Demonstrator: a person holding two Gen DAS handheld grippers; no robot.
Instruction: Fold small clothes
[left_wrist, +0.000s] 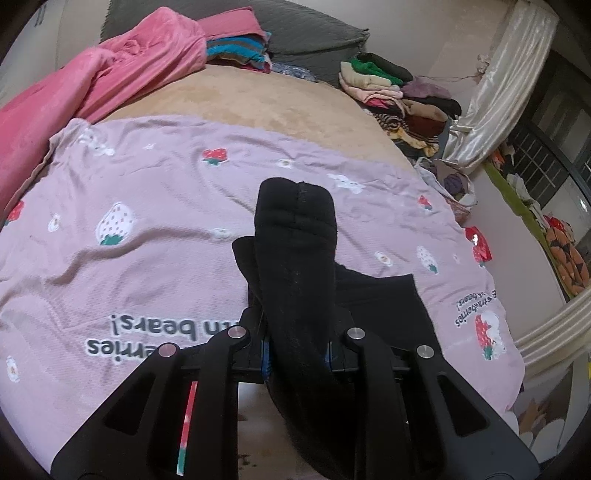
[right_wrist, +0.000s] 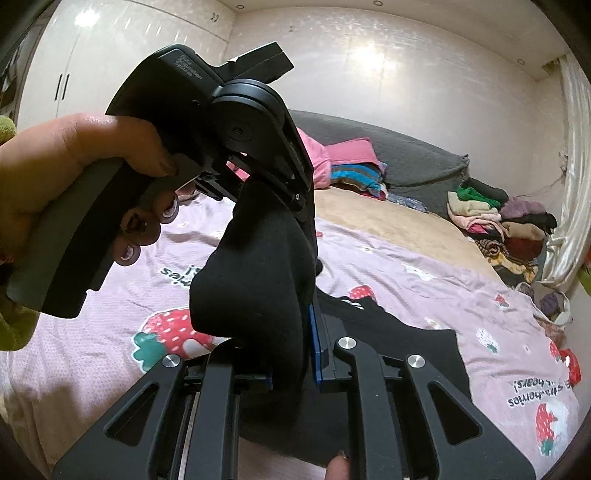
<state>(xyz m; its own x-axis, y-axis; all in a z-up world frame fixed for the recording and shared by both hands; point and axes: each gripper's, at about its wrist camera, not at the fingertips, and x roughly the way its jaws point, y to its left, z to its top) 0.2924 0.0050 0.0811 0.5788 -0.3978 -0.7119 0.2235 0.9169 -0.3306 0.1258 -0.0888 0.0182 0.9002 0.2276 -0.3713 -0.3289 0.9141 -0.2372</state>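
Holding black sock w/ both grippers, left gripper jaws pinching it, right gripper jaws too, above bed.

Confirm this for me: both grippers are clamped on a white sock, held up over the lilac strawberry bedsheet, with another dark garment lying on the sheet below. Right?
Not quite: the sock is black, not white, as the left wrist view shows. The rest stands: left gripper and right gripper both clamp it above the lilac strawberry bedsheet, with a dark garment lying below.

left claw: black, silver screws, blue pads | hand: glossy nails, green sleeve
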